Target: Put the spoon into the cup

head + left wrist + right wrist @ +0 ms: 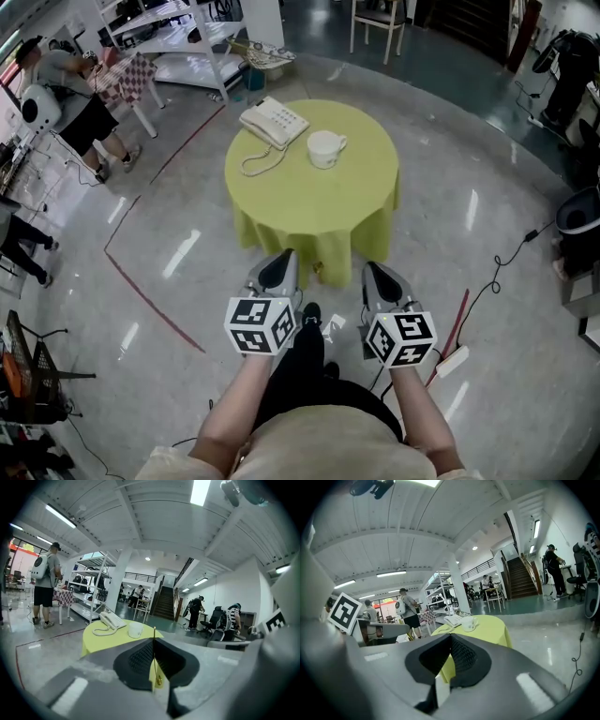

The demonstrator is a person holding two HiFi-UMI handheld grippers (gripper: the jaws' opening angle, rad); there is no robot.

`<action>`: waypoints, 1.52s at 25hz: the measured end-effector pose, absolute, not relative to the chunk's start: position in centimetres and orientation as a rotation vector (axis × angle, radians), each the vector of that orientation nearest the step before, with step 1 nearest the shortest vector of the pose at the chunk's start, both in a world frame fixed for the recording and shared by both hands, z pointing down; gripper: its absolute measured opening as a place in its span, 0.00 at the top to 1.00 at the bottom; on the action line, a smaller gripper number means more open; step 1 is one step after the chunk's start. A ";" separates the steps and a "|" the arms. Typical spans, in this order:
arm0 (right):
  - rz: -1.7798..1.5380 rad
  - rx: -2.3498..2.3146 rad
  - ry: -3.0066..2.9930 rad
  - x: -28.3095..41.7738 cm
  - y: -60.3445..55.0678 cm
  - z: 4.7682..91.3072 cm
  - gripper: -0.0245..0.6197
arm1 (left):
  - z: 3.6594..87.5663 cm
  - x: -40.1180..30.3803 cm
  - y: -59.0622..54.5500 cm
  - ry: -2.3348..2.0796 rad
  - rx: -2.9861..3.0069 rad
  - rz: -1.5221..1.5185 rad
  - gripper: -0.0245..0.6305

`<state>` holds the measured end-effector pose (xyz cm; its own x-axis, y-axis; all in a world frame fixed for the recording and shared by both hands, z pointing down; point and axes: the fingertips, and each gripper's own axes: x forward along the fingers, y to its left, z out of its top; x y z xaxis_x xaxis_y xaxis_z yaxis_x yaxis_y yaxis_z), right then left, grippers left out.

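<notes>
The person is carrying the thin gold metal spoon (154,653), and the left tongs (154,640) are pinching it tight. The right tongs (450,638) are closed on nothing. The round white cup (324,148) is sitting far ahead, upper middle, on the round yellow-green worktop (309,211). I think stepping closer is coming next

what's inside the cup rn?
Head view shows only white interior in the cup; its near wall hides part of the bottom. The spoon is outside it, clamped in the left gripper.
</notes>
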<state>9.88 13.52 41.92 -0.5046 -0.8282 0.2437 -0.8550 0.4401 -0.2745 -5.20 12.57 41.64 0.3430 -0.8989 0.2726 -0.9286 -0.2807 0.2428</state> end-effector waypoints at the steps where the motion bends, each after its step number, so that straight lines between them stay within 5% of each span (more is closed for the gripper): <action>1: 0.568 1.525 -2.601 9.8 12.9 42.1 0.96 | 41.8 -5.3 11.9 -1.613 2.256 0.121 0.96; 38: 0.651 1.647 -2.461 5.8 -8.5 45.2 0.96 | 44.4 -8.9 -11.7 -1.462 2.277 0.150 0.96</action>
